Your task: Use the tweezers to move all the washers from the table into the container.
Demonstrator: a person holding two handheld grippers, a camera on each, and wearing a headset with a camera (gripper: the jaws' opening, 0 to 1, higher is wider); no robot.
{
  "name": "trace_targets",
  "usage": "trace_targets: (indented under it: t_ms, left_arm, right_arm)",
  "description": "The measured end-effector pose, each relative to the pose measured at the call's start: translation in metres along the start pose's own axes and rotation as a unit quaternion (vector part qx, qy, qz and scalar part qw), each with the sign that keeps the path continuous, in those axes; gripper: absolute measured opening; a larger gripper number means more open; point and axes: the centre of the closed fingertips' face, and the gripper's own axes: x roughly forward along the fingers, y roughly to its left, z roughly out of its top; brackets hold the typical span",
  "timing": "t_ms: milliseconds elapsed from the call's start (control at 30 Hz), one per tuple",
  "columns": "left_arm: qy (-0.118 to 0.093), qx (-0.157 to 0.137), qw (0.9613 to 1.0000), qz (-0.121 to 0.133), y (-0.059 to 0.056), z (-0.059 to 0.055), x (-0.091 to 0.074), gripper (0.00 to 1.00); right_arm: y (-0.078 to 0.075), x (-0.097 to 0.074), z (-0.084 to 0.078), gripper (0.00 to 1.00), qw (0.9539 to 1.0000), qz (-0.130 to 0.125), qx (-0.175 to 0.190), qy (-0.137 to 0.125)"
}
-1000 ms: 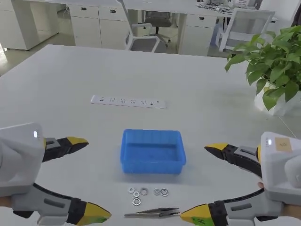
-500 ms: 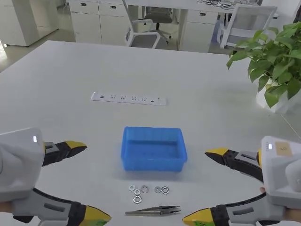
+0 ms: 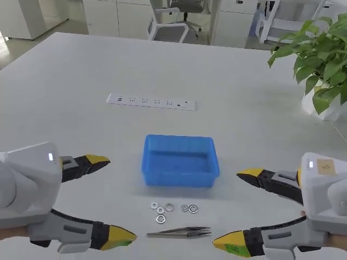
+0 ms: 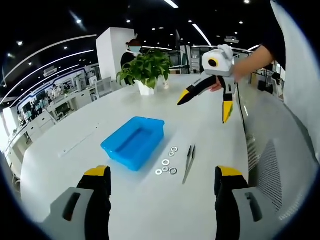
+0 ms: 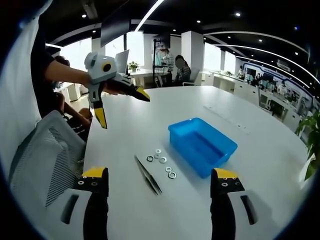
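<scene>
Several small metal washers (image 3: 173, 208) lie loose on the white table just in front of a blue rectangular container (image 3: 180, 161). The silver tweezers (image 3: 179, 232) lie flat nearer me than the washers. My left gripper (image 3: 115, 198) hovers open to the left of them and holds nothing. My right gripper (image 3: 233, 209) hovers open on the right, also holding nothing. In the left gripper view the washers (image 4: 166, 162), tweezers (image 4: 189, 163) and container (image 4: 134, 142) sit ahead of the jaws. The right gripper view has the washers (image 5: 161, 161), tweezers (image 5: 147, 175) and container (image 5: 201, 145).
A white power strip (image 3: 150, 102) lies beyond the container. A potted green plant (image 3: 320, 59) stands at the table's far right. Office chairs (image 3: 168, 27) and cabinets stand past the far edge. People sit in the background of the right gripper view.
The head camera has tilted, so the picture has shifted a little. Both grippers stay open either side of the washers. Nothing on the table has moved.
</scene>
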Motion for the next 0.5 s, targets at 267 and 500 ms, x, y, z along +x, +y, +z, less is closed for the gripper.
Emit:
trace_targets:
  t_ms: [267, 500]
  left_arm:
    - [0.023, -0.001, 0.9997, -0.003, -0.006, -0.019, 0.02, 0.81]
    - [0.08, 0.012, 0.9961, -0.033, -0.018, -0.047, 0.042, 0.81]
  right_arm:
    - [0.012, 0.022, -0.01, 0.76, 0.9991, 0.035, -0.008, 0.021]
    - [0.021, 0.043, -0.023, 0.73, 0.9958, 0.074, -0.013, 0.052]
